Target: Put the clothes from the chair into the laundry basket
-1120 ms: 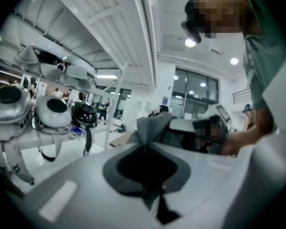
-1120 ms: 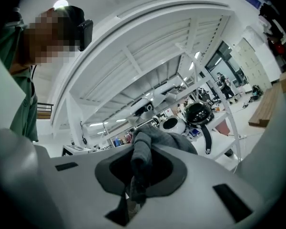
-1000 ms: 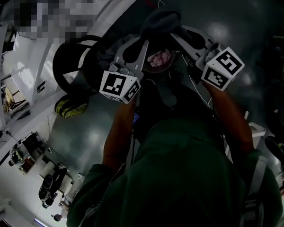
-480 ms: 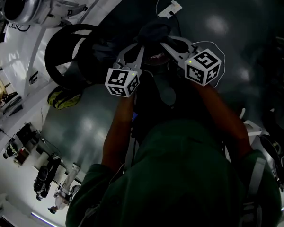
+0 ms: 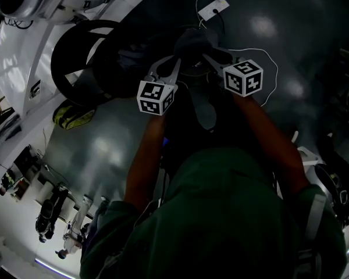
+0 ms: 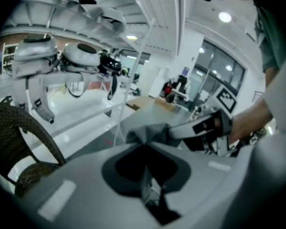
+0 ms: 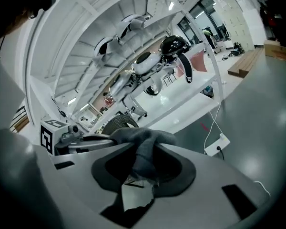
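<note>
A dark grey garment (image 5: pixel 192 41) hangs bunched between my two grippers, beside the black woven laundry basket (image 5: pixel 63 68) at the upper left. My left gripper (image 5: pixel 178 61) is shut on one end of the garment (image 6: pixel 148 132). The basket's rim (image 6: pixel 16 128) shows at the left of the left gripper view. My right gripper (image 5: pixel 206 54) has just been opening its jaws. The garment (image 7: pixel 142 144) is still wedged between them and trails down through the gap. Behind it stands the basket (image 7: pixel 118 124).
A white power strip (image 5: pixel 213 7) with its cable lies on the grey floor past the grippers. A yellow-green bundle (image 5: pixel 70 114) sits on the floor under the basket. White racks (image 5: pixel 23 28) holding helmets line the left side.
Both grippers have sunk with the garment and their marker cubes have drawn closer together. The pink cloth seen a second ago no longer shows.
</note>
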Motion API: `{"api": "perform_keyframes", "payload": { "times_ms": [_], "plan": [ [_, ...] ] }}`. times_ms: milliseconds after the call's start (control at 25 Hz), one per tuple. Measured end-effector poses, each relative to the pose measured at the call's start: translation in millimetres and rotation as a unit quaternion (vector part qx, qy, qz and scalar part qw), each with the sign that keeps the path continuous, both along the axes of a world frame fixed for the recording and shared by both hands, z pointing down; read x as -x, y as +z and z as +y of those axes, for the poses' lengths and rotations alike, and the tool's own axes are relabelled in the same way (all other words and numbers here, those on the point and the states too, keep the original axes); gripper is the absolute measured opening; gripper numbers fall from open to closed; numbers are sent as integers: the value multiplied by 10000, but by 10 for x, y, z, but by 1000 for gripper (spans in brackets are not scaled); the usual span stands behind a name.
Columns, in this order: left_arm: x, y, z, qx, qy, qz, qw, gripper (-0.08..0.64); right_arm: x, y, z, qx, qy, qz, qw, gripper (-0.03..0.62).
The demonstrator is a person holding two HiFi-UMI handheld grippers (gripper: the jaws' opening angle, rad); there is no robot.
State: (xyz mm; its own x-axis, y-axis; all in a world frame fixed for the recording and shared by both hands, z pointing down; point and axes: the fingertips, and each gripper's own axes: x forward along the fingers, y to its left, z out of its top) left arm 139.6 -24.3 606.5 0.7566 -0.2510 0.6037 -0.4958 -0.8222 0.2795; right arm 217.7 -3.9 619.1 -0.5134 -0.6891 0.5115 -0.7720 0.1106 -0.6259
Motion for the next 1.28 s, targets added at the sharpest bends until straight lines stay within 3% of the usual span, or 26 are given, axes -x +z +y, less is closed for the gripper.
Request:
{"api": "perform_keyframes", "payload": {
  "times_ms": [80, 360, 880, 1280],
  "plan": [
    [84, 74, -37, 51, -29, -32, 10000, 12, 63, 166, 21, 225, -37, 33, 9997, 114],
    [409, 267, -201, 168, -155, -70, 9997, 12, 292, 416, -46, 513, -104, 214, 9984, 113],
    [1032, 329, -626, 255, -479, -65, 9985, 12, 794, 429, -437, 599, -238, 248, 9976, 112],
    [1267, -44, -1008, -27, -615, 128, 9980, 12, 1030, 152, -804, 402, -316, 320, 9982, 112]
  ]
}}
